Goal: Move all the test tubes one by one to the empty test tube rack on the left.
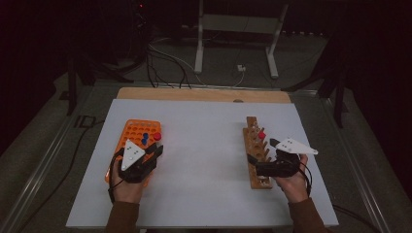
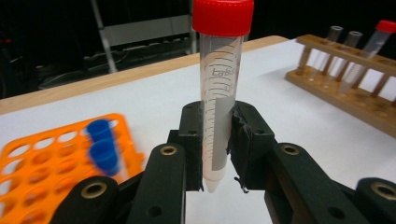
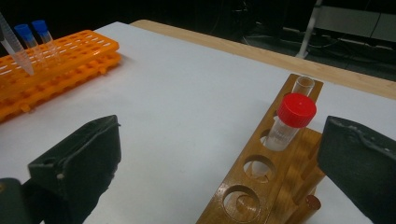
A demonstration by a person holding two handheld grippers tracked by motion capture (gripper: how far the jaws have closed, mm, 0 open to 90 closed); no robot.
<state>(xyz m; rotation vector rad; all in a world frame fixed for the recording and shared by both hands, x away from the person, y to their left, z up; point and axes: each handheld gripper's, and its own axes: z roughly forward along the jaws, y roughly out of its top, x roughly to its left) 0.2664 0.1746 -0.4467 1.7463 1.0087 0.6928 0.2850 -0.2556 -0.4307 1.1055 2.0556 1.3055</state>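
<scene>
1. The left gripper (image 2: 217,154) is clamped on a red-capped tube (image 2: 219,88), upright above the orange rack's (image 1: 133,130) right edge.
2. The right gripper (image 3: 219,172) stands apart beside the wooden rack (image 3: 275,168).
3. Bare white table (image 1: 204,145) lies between the racks.

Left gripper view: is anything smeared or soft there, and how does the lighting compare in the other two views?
Left gripper view: the red-capped tube in the left gripper is sharp, while the orange rack and blue caps smear with motion blur. High view: dim, dark surroundings, only the white table lit. Right gripper view: evenly lit and crisp on the wooden rack; right gripper jaws loom soft.
</scene>
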